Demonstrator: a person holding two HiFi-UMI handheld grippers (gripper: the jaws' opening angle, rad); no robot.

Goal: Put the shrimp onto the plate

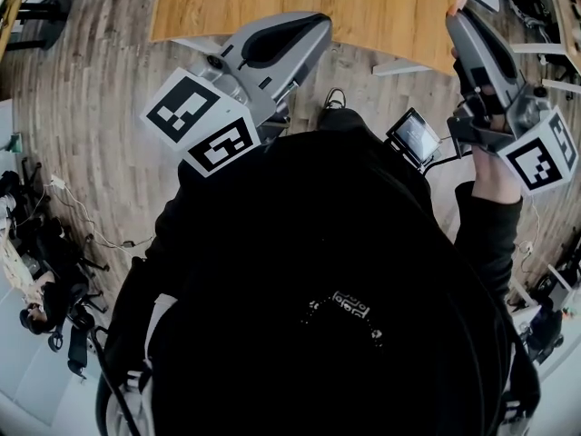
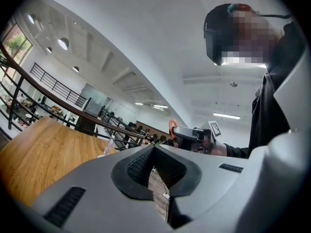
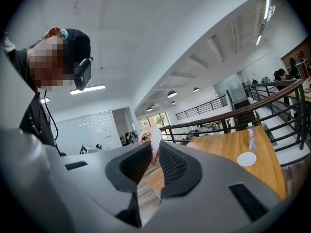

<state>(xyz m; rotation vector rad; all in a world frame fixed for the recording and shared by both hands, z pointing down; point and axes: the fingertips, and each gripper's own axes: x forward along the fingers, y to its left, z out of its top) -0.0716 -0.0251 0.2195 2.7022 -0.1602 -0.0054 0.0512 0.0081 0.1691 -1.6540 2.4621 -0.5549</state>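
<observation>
Both grippers are held up in the air in front of the person, away from the table. My right gripper [image 3: 154,148] is shut on the shrimp [image 3: 155,139], a pale pink-and-white piece sticking up from between the pads. The shrimp [image 1: 459,1] also shows at the tip of the right gripper [image 1: 458,16] in the head view, and the left gripper view catches the shrimp [image 2: 172,128] too. The left gripper [image 2: 153,149] is shut with nothing in it; in the head view the left gripper [image 1: 320,24] points toward the table. A small white plate [image 3: 247,159] lies on the wooden table [image 3: 228,149].
A clear plastic bottle [image 3: 250,136] stands just behind the plate. The wooden table [image 1: 300,3] lies ahead over a plank floor [image 1: 82,125]. A dark metal railing [image 3: 243,110] runs behind the table. A small screen [image 1: 415,136] sits near the person's right arm.
</observation>
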